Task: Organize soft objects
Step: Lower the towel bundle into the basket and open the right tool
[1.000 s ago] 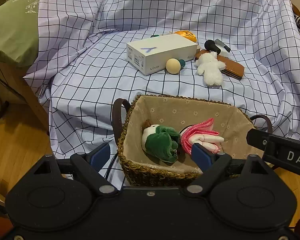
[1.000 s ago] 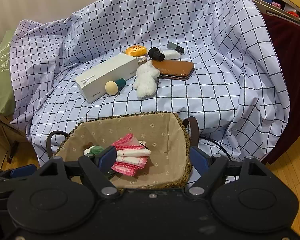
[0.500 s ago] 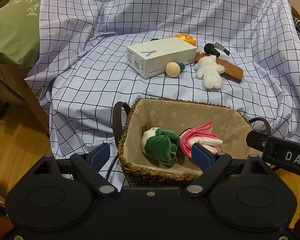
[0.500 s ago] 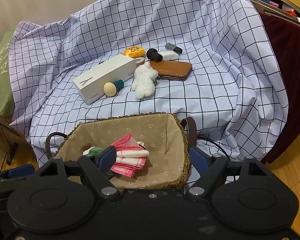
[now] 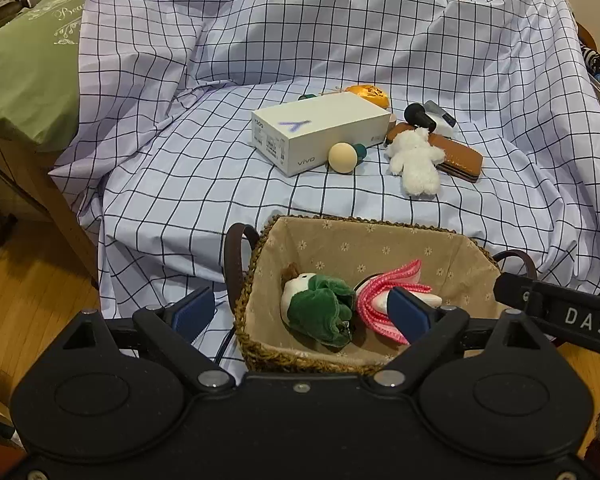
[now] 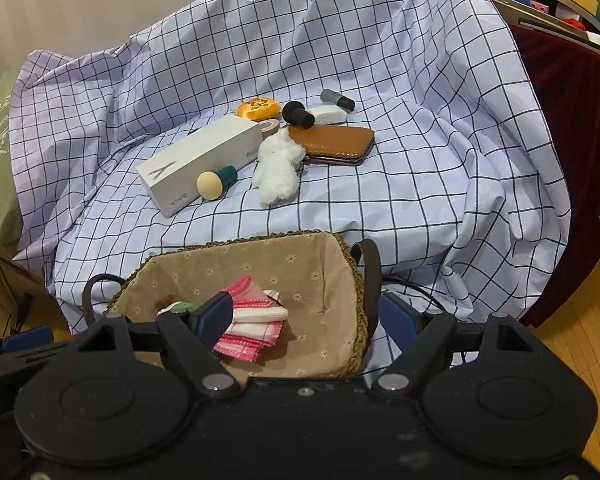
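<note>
One checked sheet (image 5: 188,184) carries one basket (image 5: 260,344) holding two soft things: a green plush (image 5: 320,312) and pink cloth (image 5: 374,292). One white plush (image 5: 416,160) lies outside. Left gripper (image 5: 302,314) fingers opening, empty; right gripper (image 6: 306,318) fingers wide, empty.

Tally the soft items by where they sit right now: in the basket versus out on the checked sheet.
In the basket: 2 (green plush, pink-and-white cloth)
On the checked sheet: 1 (white plush)
Total: 3
</note>
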`<state>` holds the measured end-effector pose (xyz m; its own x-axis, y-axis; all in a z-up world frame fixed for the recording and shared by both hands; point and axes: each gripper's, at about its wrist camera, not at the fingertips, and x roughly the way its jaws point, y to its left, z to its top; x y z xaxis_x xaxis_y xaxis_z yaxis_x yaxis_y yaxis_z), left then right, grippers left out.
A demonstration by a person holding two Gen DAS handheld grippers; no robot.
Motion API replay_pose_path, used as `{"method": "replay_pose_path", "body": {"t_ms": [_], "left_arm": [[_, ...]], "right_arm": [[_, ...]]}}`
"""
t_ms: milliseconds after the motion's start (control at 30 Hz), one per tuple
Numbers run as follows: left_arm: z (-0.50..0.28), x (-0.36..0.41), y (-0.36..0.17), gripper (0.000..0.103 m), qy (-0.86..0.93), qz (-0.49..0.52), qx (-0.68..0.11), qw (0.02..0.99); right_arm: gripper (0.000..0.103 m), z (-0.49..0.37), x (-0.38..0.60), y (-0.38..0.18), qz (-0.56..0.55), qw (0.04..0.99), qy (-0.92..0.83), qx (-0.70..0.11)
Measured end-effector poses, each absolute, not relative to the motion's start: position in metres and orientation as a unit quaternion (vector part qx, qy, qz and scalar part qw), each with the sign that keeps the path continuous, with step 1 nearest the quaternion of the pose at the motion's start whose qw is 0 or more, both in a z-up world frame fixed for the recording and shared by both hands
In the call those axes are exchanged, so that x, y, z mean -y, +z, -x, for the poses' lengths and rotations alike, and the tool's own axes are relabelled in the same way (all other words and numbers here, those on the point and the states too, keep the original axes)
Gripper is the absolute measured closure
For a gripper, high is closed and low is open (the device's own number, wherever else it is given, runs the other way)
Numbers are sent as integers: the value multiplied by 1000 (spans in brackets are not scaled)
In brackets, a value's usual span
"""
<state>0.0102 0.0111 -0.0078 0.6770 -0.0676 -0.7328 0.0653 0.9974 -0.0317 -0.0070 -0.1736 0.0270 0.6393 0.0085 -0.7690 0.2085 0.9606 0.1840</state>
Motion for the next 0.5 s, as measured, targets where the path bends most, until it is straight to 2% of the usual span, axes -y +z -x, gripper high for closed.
{"method": "replay_pose_path", "body": {"t_ms": [500], "left_arm": [[-46,-6,-3,13,-48,-10,-409,911]], "right_arm": [[23,-37,197,30,-136,891,-84,-426]]}}
